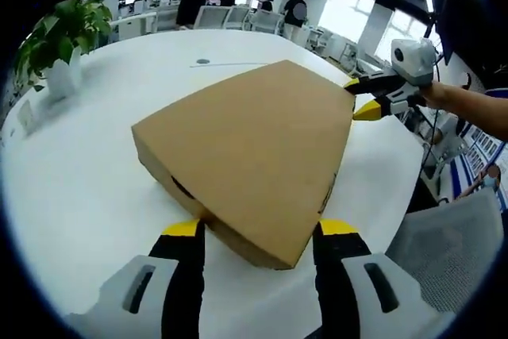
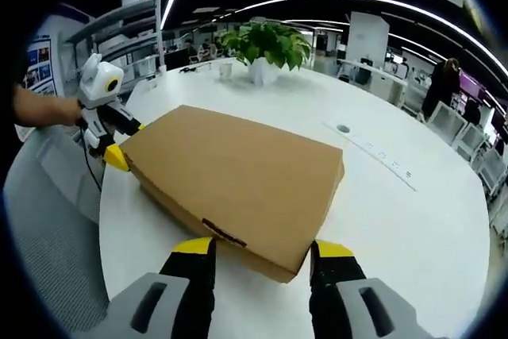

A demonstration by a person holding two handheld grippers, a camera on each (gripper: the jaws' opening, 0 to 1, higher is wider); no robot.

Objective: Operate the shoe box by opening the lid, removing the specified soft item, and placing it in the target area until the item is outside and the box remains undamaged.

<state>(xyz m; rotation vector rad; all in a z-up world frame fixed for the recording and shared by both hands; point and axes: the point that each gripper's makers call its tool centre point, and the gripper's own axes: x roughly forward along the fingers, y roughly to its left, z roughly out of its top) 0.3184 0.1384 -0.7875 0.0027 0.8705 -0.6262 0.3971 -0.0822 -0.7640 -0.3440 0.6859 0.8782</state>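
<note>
A brown cardboard shoe box [image 1: 246, 148] lies on the white table [image 1: 87, 196] with its lid down; a thin dark gap shows under the lid's left edge. My left gripper [image 1: 260, 228] is open, and the box's near corner sits between its yellow-tipped jaws. At the far corner, my right gripper [image 1: 359, 97] comes in from the right, held by a person's hand. In the right gripper view the same box [image 2: 238, 176] lies ahead. My right gripper [image 2: 263, 248] is open astride its near edge. My left gripper [image 2: 117, 142] stands at the box's far left corner.
A potted plant [image 1: 59, 37] stands at the table's far left edge, and shows again as the plant [image 2: 266, 45] beyond the box. A grey chair [image 1: 452, 244] is off the table's right side. People and desks stand far behind.
</note>
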